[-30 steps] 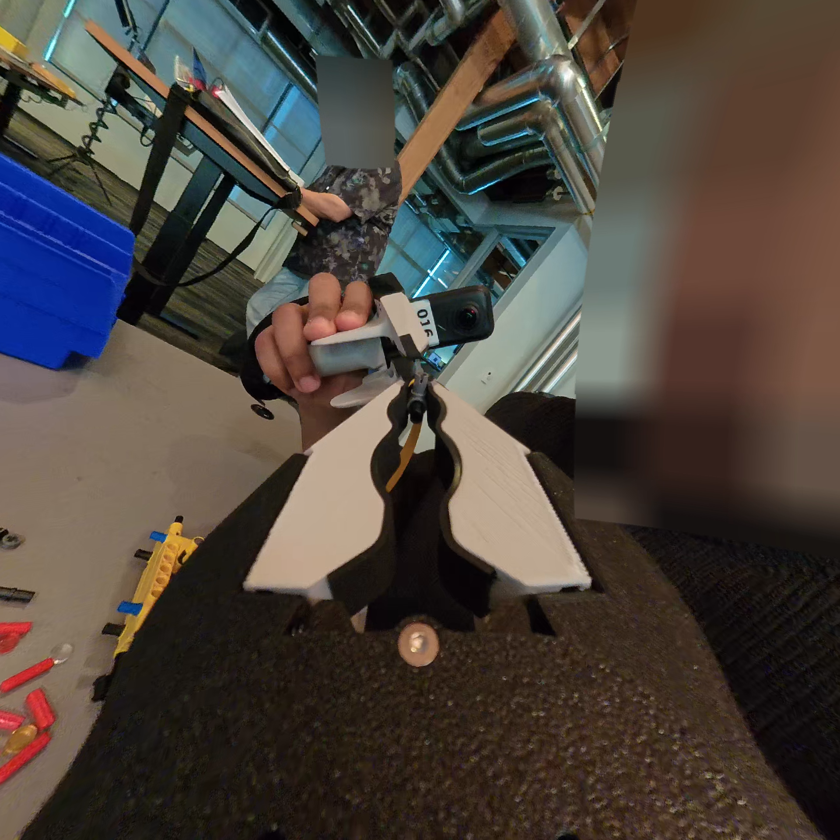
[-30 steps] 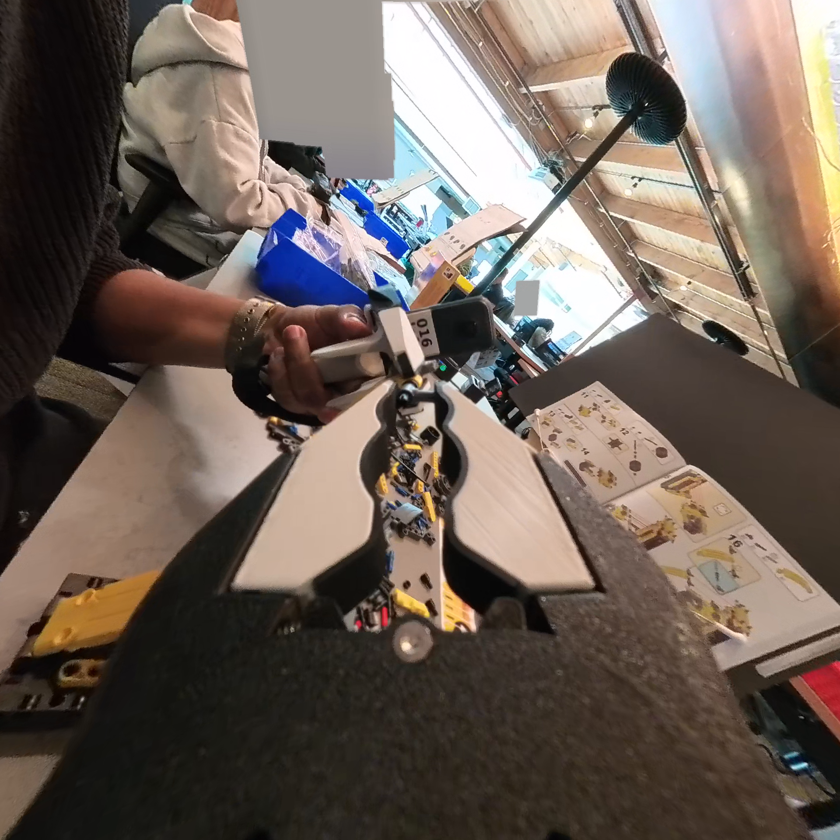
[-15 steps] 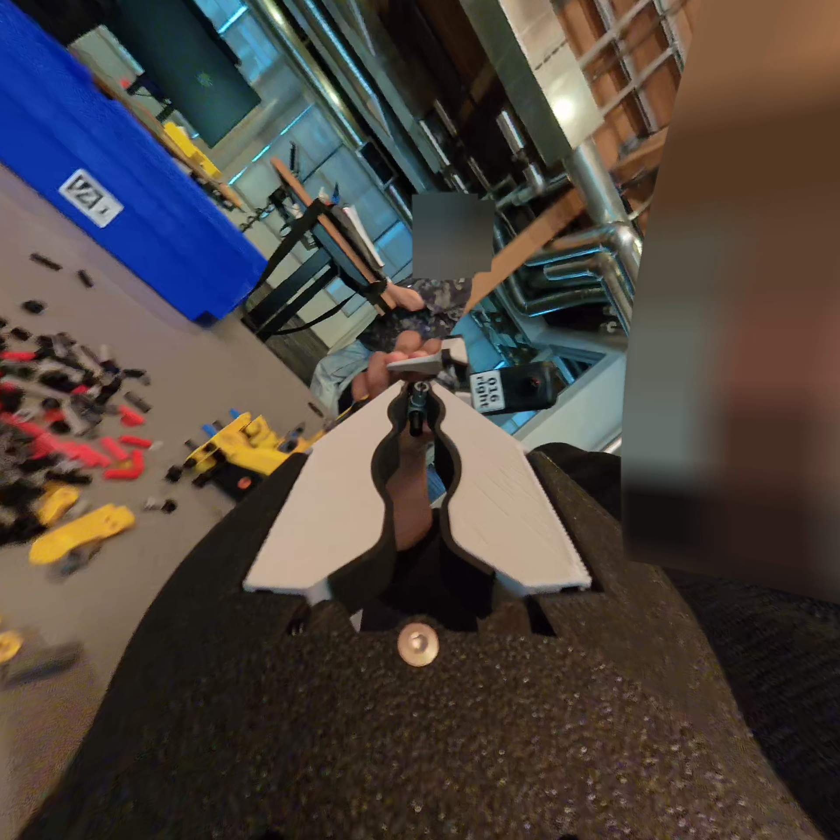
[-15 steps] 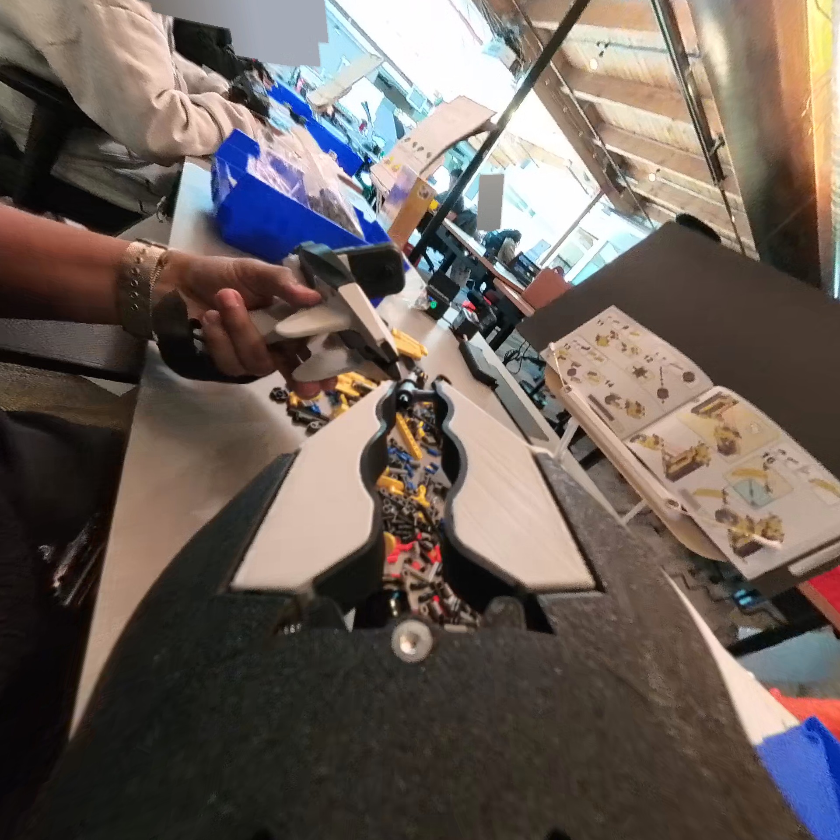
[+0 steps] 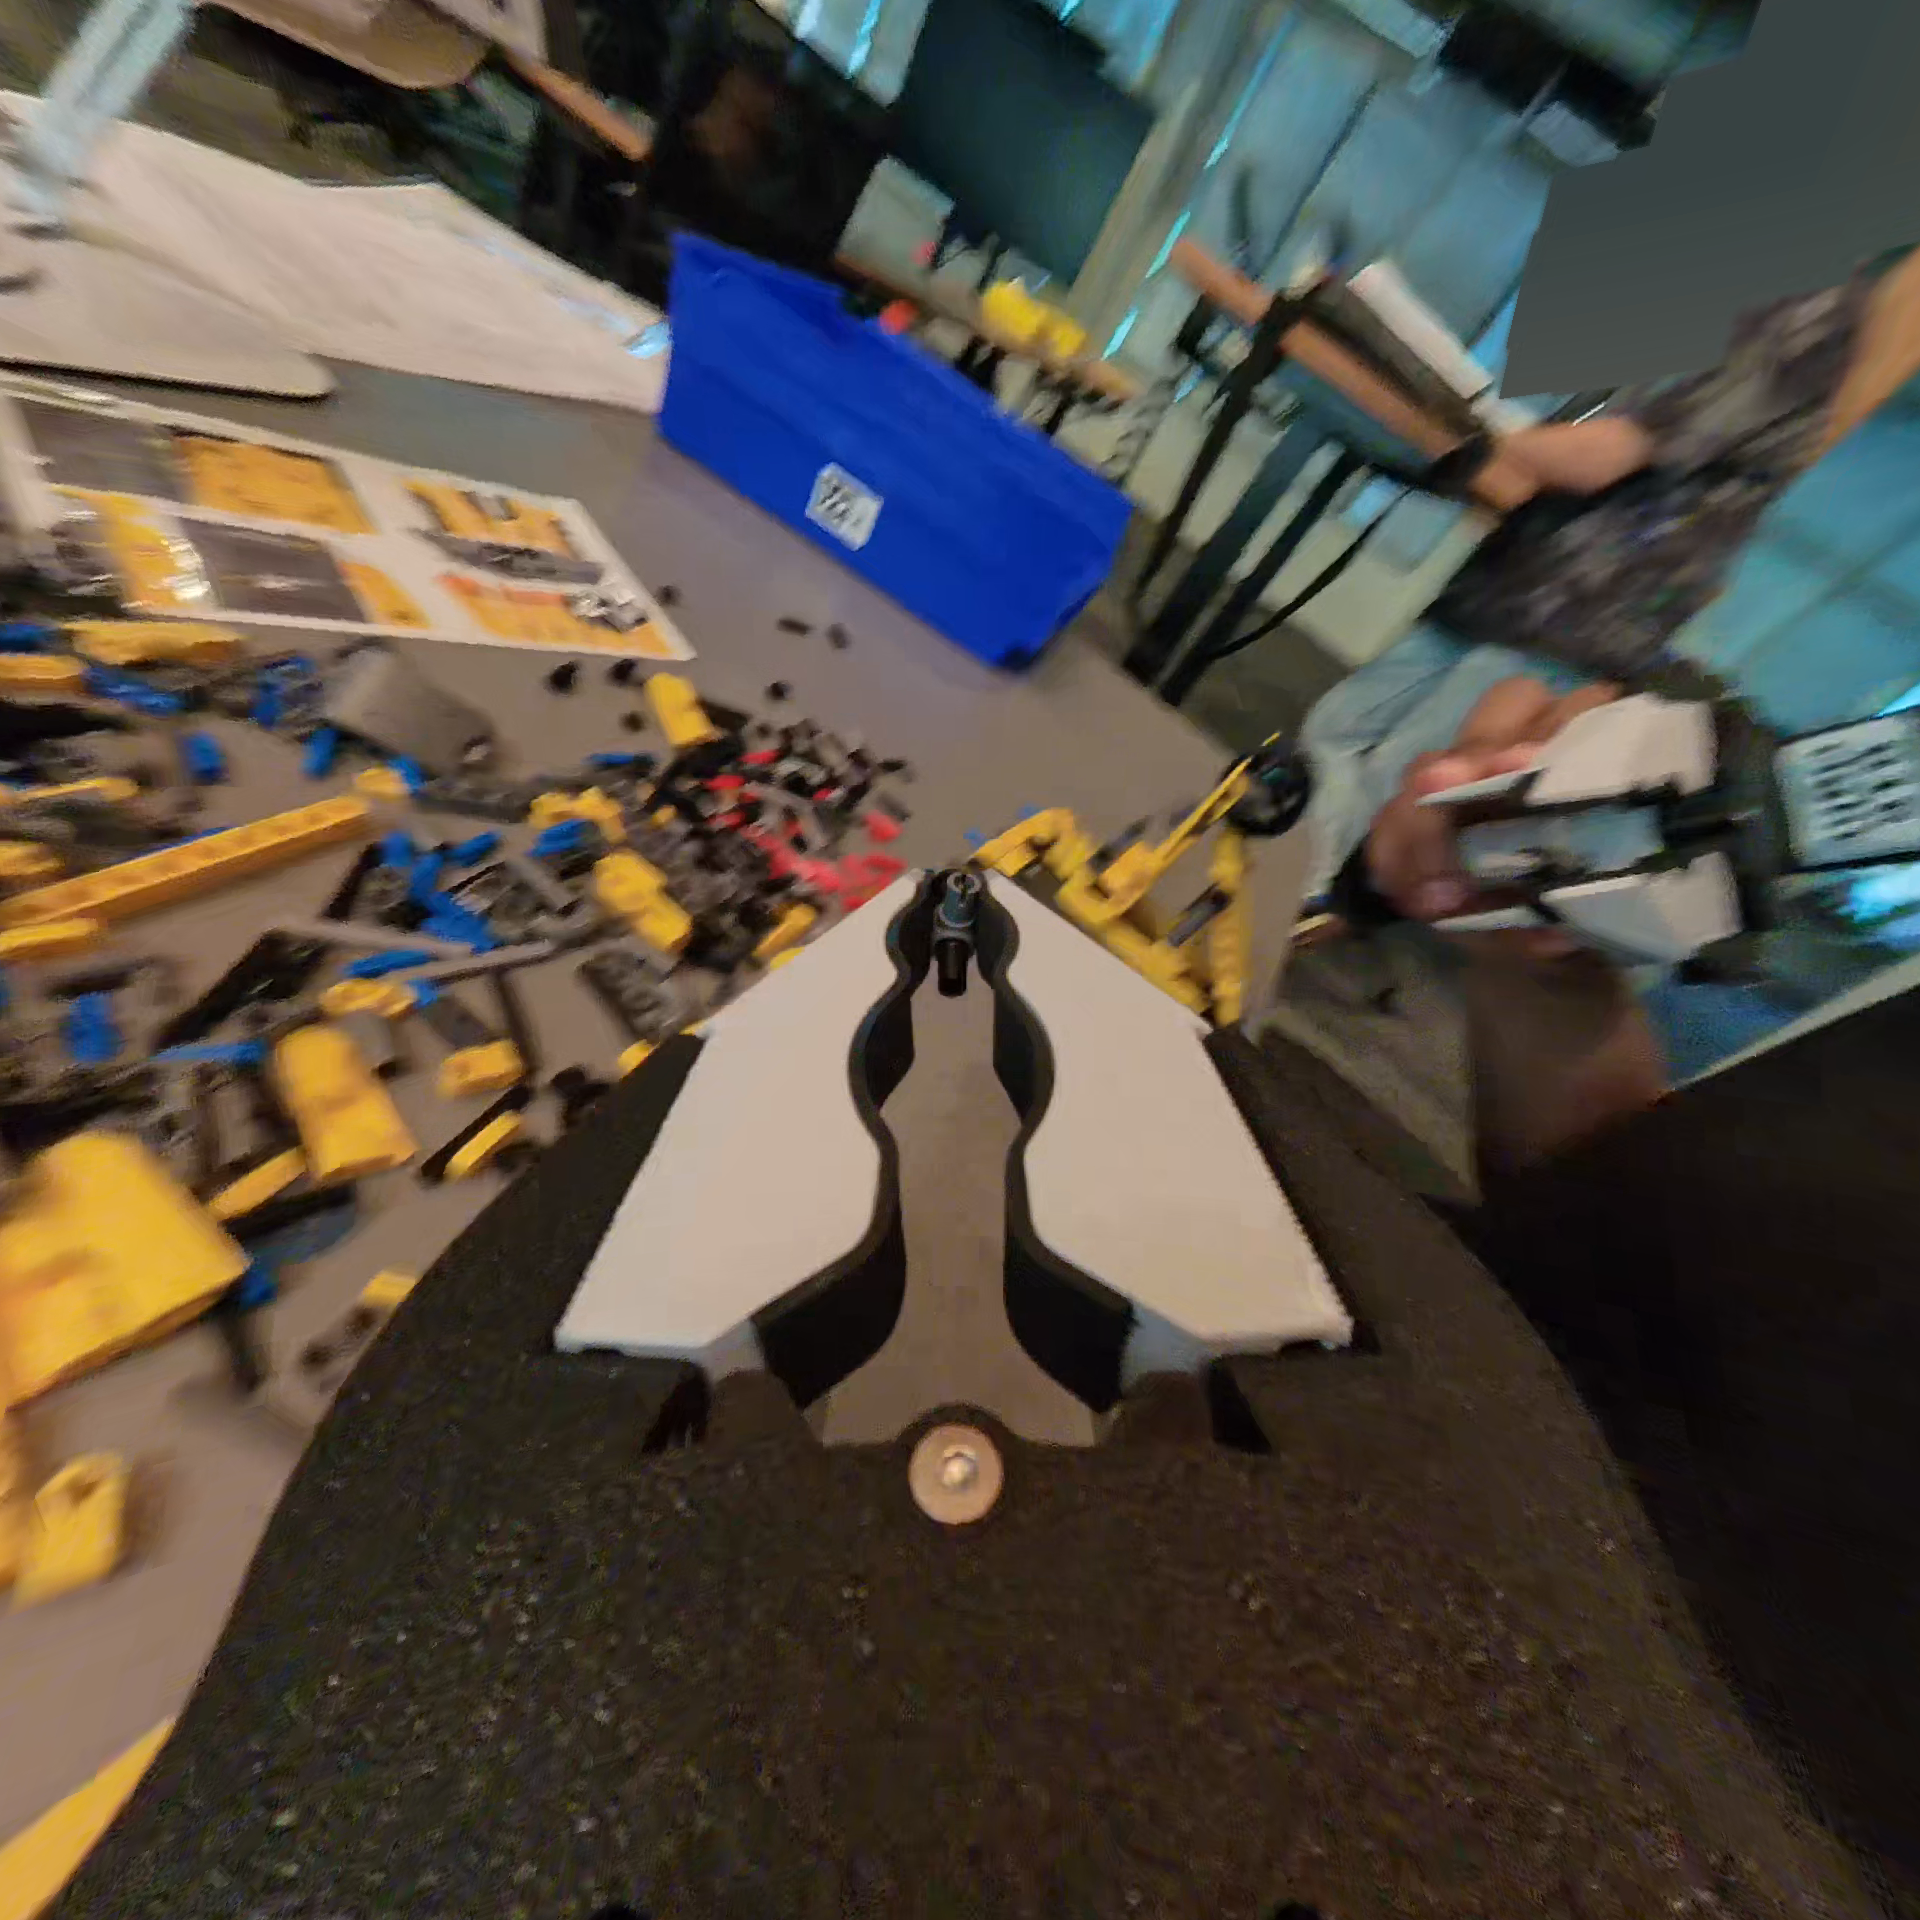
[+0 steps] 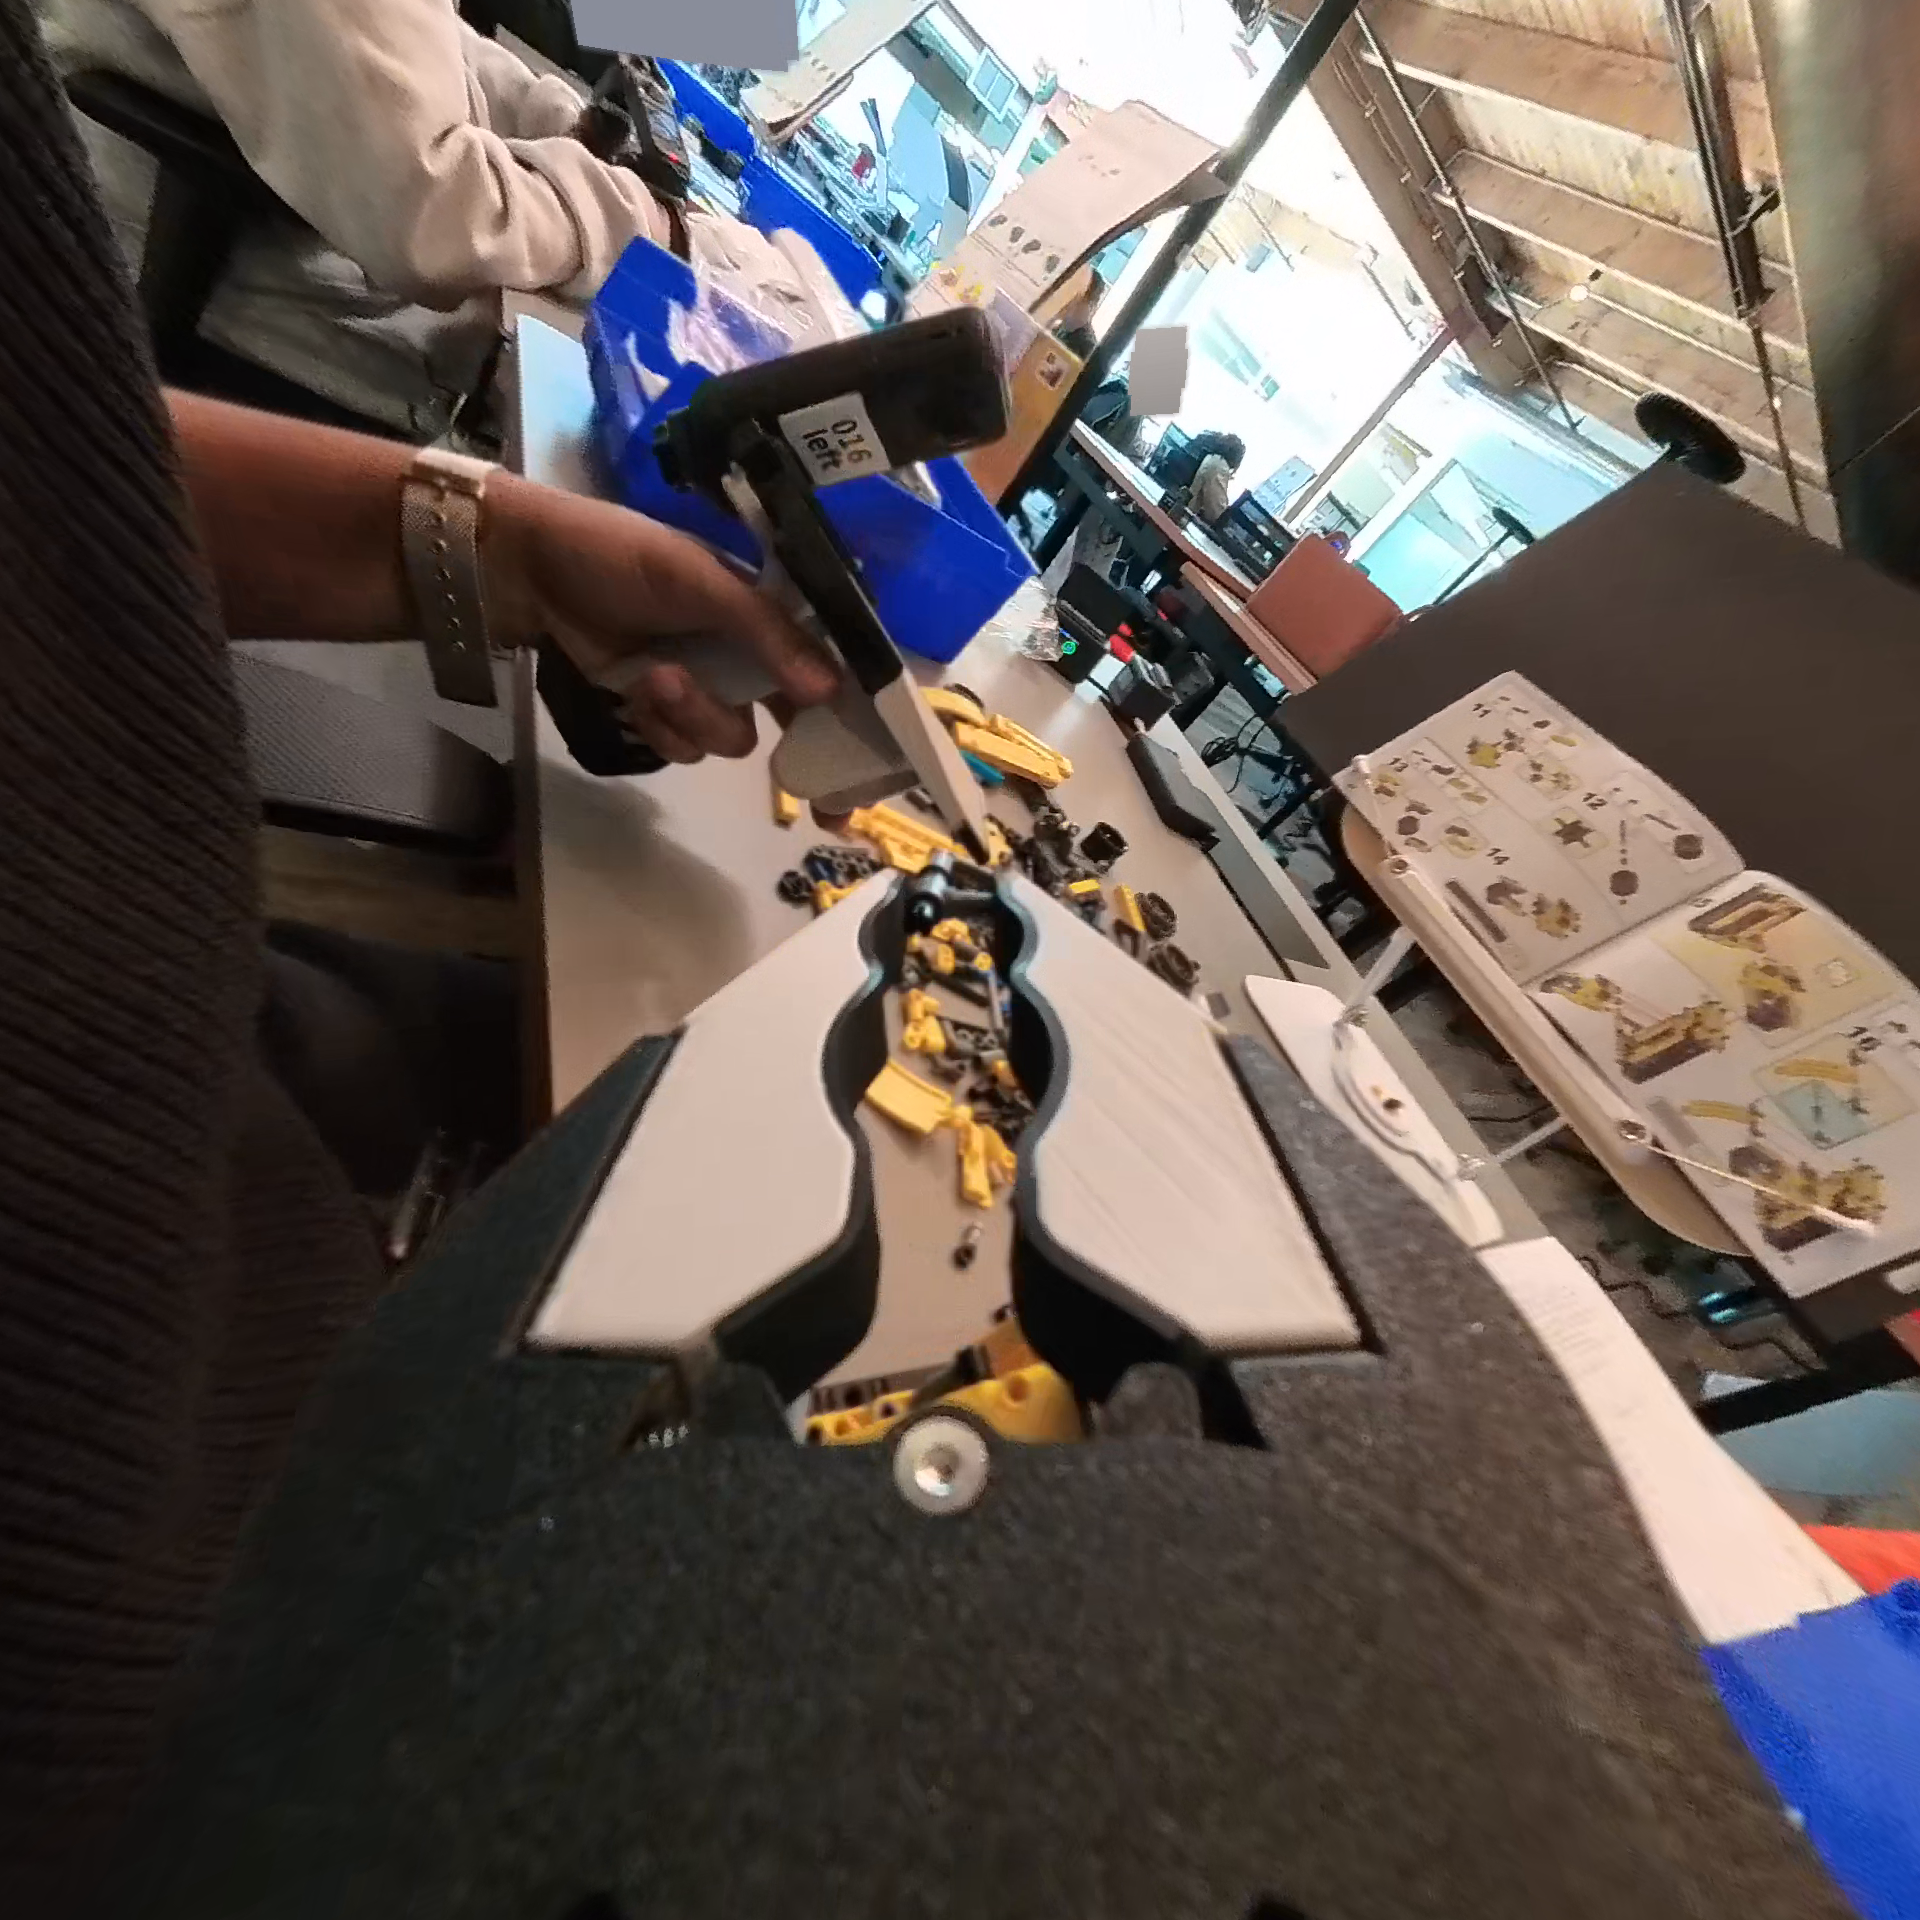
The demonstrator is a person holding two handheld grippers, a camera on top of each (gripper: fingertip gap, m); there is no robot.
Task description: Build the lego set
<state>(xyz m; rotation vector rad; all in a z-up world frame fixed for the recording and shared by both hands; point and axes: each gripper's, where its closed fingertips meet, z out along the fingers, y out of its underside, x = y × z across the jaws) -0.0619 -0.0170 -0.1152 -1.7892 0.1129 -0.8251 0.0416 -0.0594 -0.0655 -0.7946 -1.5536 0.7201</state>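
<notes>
L gripper (image 5: 957, 896): fingers together at the tips, clamped on a small dark pin (image 5: 953, 932); pin stands roughly along the finger line, its lower end poking back into the gap.
R gripper (image 6: 948, 886): fingers together at the tips, clamped on a small black connector (image 6: 928, 902) w/ a light end; sticks out on the left side of the tips.
Grippers, relation: in the right wrist view the L gripper comes down at a slant from upper left, held in a hand (image 6: 665, 665) w/ a watch strap; its tip is just beside the R gripper's tip, contact can't be told. In the left wrist view the R gripper shows blurred at far right, in a hand (image 5: 1455, 821).
Parts: loose pile of bricks (image 5: 623, 862), yellow, black, blue, red, spread over the grey surface (image 5: 935, 717) below & left of the L gripper; more yellow & black bits under the R gripper.
Yellow build (image 5: 1132, 894): half-made frame w/ a black wheel, just right of the L tips, near the surface edge.
Bin (image 5: 883, 468): blue, at the far end of the surface, w/ a white label.
Booklet (image 6: 1621, 997): open on a stand right of the surface, pics of yellow models; a printed sheet (image 5: 343, 551) lies flat left of the bin.
Bkgd: person in a light hoodie (image 6: 416, 166) seated at the far end; view blurred on the left cam.
</notes>
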